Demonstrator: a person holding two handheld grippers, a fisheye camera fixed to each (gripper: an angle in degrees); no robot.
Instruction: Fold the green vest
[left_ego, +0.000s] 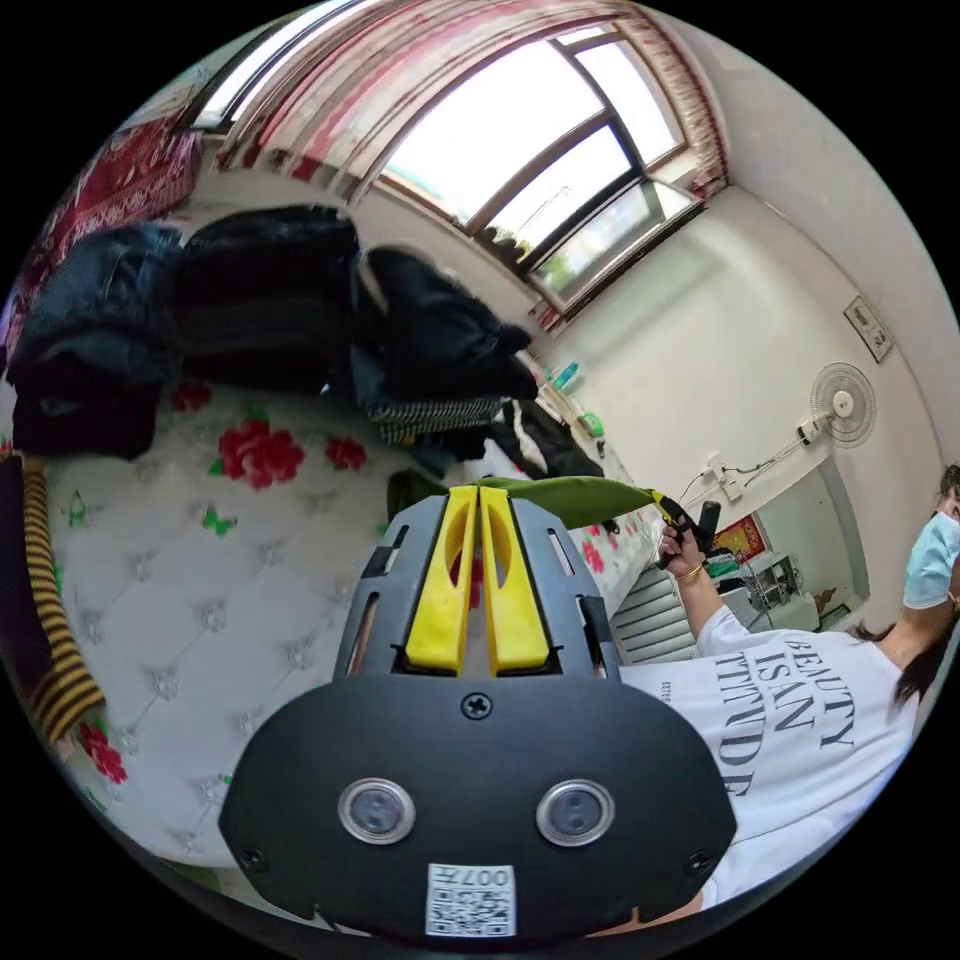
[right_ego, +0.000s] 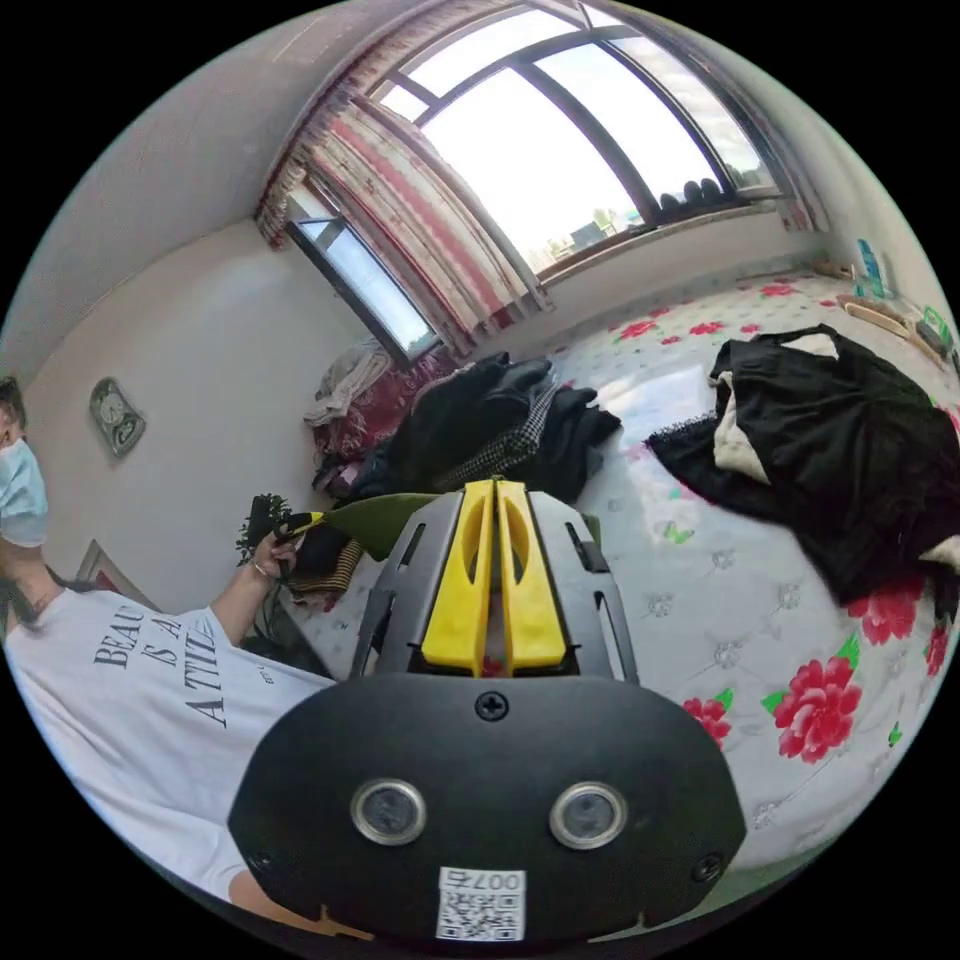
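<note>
The green vest (left_ego: 580, 497) hangs stretched in the air above the bed, held by an edge at each end. In the left gripper view, my left gripper (left_ego: 478, 490) has its yellow jaws pressed together on one end of the cloth. The vest runs from there to my right gripper (left_ego: 668, 508), held in the person's hand. In the right gripper view, my right gripper (right_ego: 497, 486) is shut on the green vest (right_ego: 375, 520). That cloth leads off to my left gripper (right_ego: 300, 522) in the other hand. Most of the vest is hidden behind the gripper bodies.
A bed with a white quilted floral cover (left_ego: 200, 600) lies below. Dark clothes piles (left_ego: 260, 290) and a black garment (right_ego: 840, 440) sit on it, with a striped garment (left_ego: 50, 640) at its edge. The person in a white T-shirt (left_ego: 790, 720) stands beside the bed. A fan (left_ego: 843, 403) hangs on the wall.
</note>
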